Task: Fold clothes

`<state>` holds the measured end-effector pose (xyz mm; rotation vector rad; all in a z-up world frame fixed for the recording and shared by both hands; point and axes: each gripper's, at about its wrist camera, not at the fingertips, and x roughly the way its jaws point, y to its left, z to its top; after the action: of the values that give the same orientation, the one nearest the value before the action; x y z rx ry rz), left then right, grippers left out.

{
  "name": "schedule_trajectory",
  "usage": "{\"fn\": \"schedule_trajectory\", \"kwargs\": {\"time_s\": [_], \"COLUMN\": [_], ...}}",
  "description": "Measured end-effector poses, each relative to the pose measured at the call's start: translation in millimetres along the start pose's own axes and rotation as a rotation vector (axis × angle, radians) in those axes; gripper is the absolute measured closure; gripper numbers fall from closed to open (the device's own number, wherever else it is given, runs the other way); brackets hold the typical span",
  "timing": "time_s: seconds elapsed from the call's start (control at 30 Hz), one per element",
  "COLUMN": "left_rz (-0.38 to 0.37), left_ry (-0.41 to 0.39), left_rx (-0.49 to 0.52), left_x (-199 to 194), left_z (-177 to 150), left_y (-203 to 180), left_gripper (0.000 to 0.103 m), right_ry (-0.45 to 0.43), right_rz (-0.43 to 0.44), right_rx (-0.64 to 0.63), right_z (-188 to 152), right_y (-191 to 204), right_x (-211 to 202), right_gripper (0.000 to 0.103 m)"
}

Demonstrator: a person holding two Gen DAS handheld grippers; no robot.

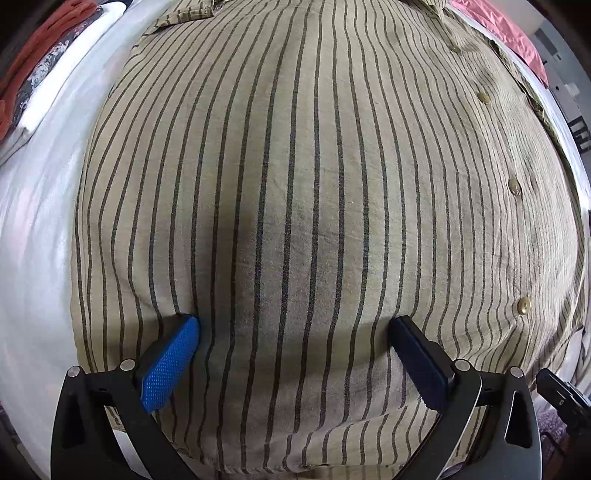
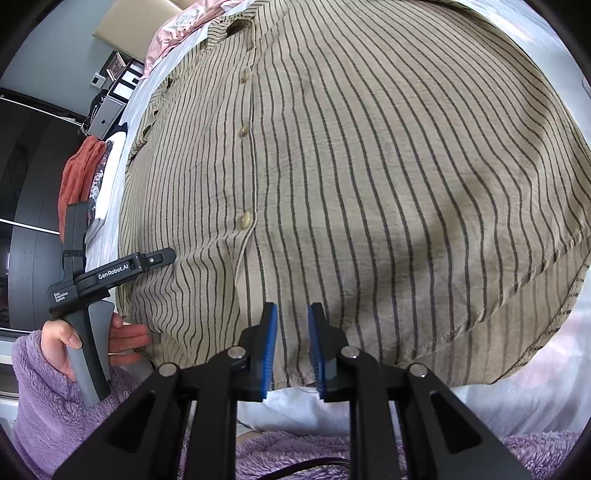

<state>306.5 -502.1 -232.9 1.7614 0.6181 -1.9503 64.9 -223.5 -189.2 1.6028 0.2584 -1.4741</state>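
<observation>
Jaws of the left gripper (image 1: 295, 332) stand wide, blue pads tip-down on the striped shirt (image 1: 295, 166) near its hem, cloth bulging slightly between them but not pinched. Right gripper (image 2: 291, 332) hovers over the hem nearer the button placket (image 2: 245, 147), jaws narrow with a strip of cloth showing in the gap; whether the pads actually bite the fabric cannot be told from this angle. Shirt lies spread front-up and buttoned on a white bedsheet (image 1: 44, 221), collar at the far end. Folded stack of clothes (image 1: 40, 62) sits off to one side; a pink pillow (image 1: 506, 33) lies beyond the collar. Hand (image 2: 62, 339) in a purple fleece sleeve (image 2: 40, 398) grips the left tool's handle. Step, as judged: taking hold of the bottom edge ahead of a first fold. Next move likely calls for both jaws closing on the hem, then lifting together so the fold line stays straight.
</observation>
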Motion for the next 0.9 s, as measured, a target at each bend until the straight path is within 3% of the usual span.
{"fn": "schedule_trajectory", "kwargs": {"time_s": [0.43,0.53,0.7,0.83,0.9], "left_rz": [-0.001,-0.009,-0.044,0.003,0.006], "left_ry": [0.009,0.004,-0.089,-0.189,-0.232], "left_rx": [0.001,-0.003,-0.068,-0.121,-0.135], "left_x": [-1.8,-5.5,-22.9,-37.8,-45.1], "left_z": [-7.1,-8.4,-5.7,-4.0,-3.6], "left_y": [12.3,16.9,37.0,53.9,59.7], "left_gripper": [0.000,0.000,0.000,0.000,0.000], "right_ry": [-0.023,-0.040,-0.063,-0.119,-0.170], "right_rz": [-0.025,-0.070,-0.149,-0.239,-0.287], "right_rx": [0.015,0.023,0.050,0.059,0.087], "right_z": [2.4,8.8,28.1,47.7,54.9], "right_y": [-2.0,-10.0,-33.1,-58.6,-79.6], "right_x": [-7.8,-18.1,-41.2,-69.8,-85.9], "right_gripper": [0.086,0.086,0.086,0.085,0.079]}}
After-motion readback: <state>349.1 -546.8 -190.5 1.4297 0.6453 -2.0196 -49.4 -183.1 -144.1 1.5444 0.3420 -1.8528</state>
